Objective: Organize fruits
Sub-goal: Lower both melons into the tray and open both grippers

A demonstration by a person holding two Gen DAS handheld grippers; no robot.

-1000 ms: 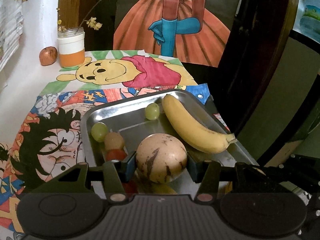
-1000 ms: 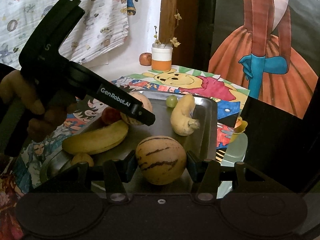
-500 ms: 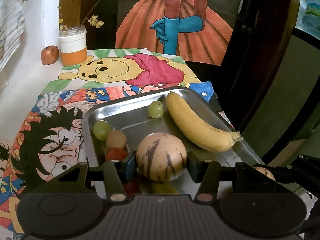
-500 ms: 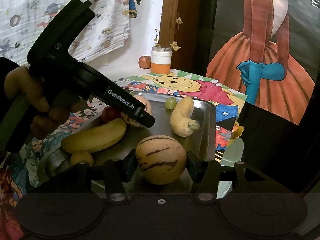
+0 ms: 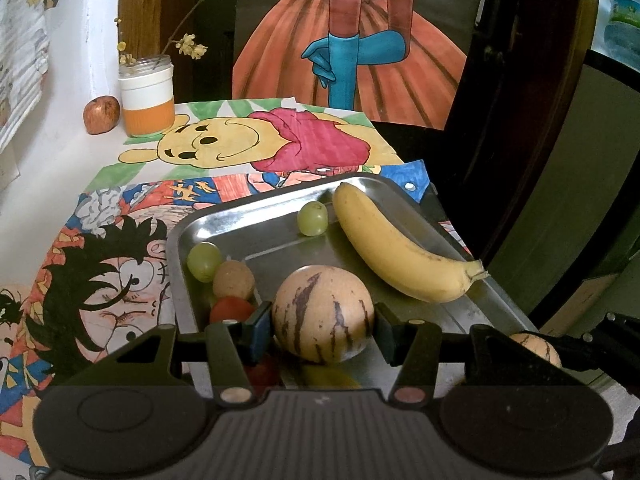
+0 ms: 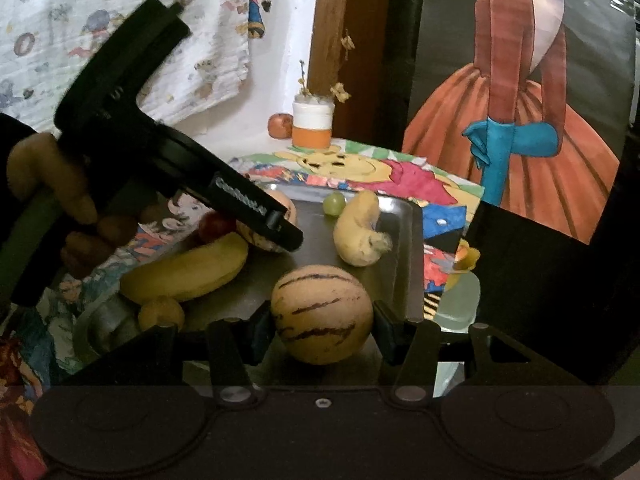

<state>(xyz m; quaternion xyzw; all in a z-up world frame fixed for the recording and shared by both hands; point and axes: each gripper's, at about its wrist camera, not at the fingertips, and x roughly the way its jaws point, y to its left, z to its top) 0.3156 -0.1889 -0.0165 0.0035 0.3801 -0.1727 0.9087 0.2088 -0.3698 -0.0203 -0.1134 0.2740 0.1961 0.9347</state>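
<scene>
White lettering runs along the side of the left gripper point(image 6: 256, 236), up-left of the right jaws, too blurred to read.

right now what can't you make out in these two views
- Left wrist view: red fruit and a yellow one in the tray, half hidden behind the left gripper and its striped melon.
- Right wrist view: second melon, mostly covered by the left gripper's body.
- Right wrist view: pale object beyond the tray, too blurred to name.
</scene>
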